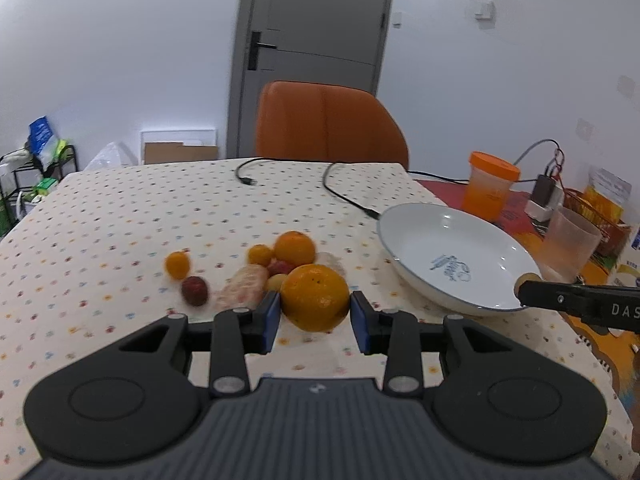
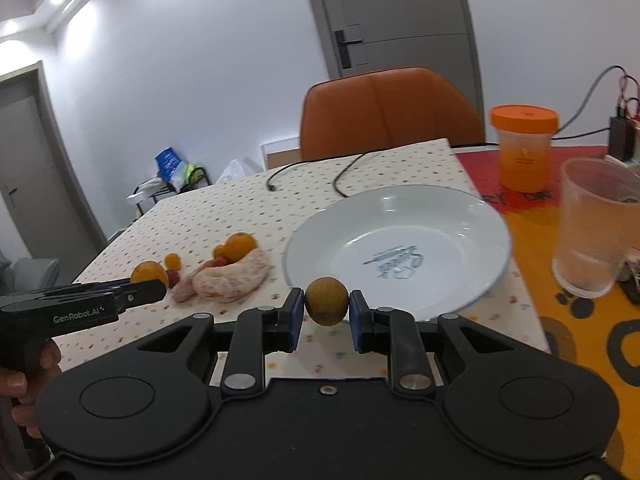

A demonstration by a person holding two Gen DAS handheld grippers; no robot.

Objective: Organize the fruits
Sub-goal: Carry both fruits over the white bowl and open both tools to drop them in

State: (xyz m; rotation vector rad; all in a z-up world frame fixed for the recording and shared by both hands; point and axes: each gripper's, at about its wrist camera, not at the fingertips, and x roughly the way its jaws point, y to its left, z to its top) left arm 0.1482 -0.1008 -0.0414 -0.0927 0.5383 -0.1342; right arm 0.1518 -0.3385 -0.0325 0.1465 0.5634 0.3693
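Note:
My left gripper [image 1: 314, 314] is shut on a large orange [image 1: 315, 297] and holds it just above the dotted tablecloth, in front of a pile of small oranges [image 1: 295, 247], red fruits [image 1: 195, 290] and a pink peeled piece [image 1: 243, 286]. My right gripper [image 2: 325, 312] is shut on a small brownish-yellow round fruit [image 2: 326, 301] at the near rim of the white plate [image 2: 436, 216]. The plate also shows in the left wrist view [image 1: 416, 236], with the right gripper's tip [image 1: 532, 294] and its fruit at the plate's right rim. The left gripper shows in the right wrist view [image 2: 148, 292], with its orange [image 2: 149, 273].
An orange-lidded jar [image 2: 523, 146] and a clear plastic cup [image 2: 596, 224] stand right of the plate. Black cables [image 1: 344, 192] lie on the far part of the table. An orange chair [image 1: 328, 120] stands behind the table. A rack with bags [image 1: 40, 160] is at far left.

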